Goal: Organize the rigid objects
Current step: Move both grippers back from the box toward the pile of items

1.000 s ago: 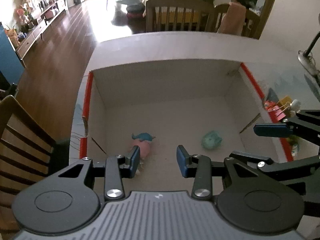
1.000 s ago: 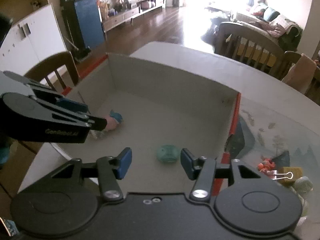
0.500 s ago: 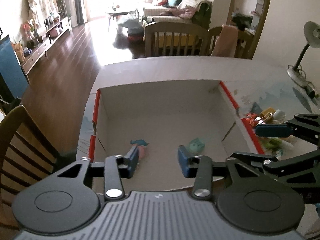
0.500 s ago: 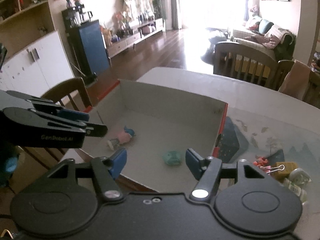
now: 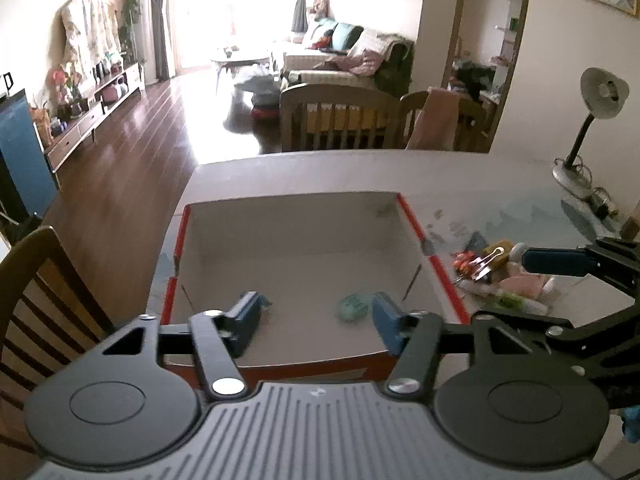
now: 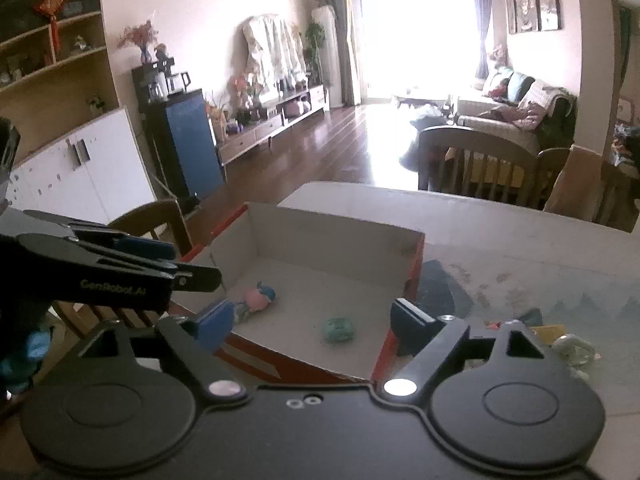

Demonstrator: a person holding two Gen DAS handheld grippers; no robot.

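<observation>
A cardboard box point(image 5: 416, 228), red outside and pale inside, stands open on the table. On its floor lie a green round toy point(image 5: 353, 308) point(image 6: 339, 329) and a pink toy with a blue top point(image 6: 258, 298); in the left wrist view only its blue tip point(image 5: 263, 301) shows behind a finger. My left gripper point(image 5: 316, 324) hangs above the box's near edge, its jaws opening with nothing between them. My right gripper point(image 6: 312, 322) hovers over the near right corner, jaws also opening and empty. Each gripper shows at the side of the other's view.
A heap of small items point(image 5: 492, 264) point(image 6: 568, 344), with a binder clip and a yellow block, lies on the table right of the box. A desk lamp point(image 5: 600, 96) stands far right. Wooden chairs point(image 5: 340, 120) face the far edge; another chair point(image 5: 36, 280) is near left.
Both grippers have drawn back and risen away from the box floor, and their jaws have spread wider. The pink and green toys stay lying in the box.
</observation>
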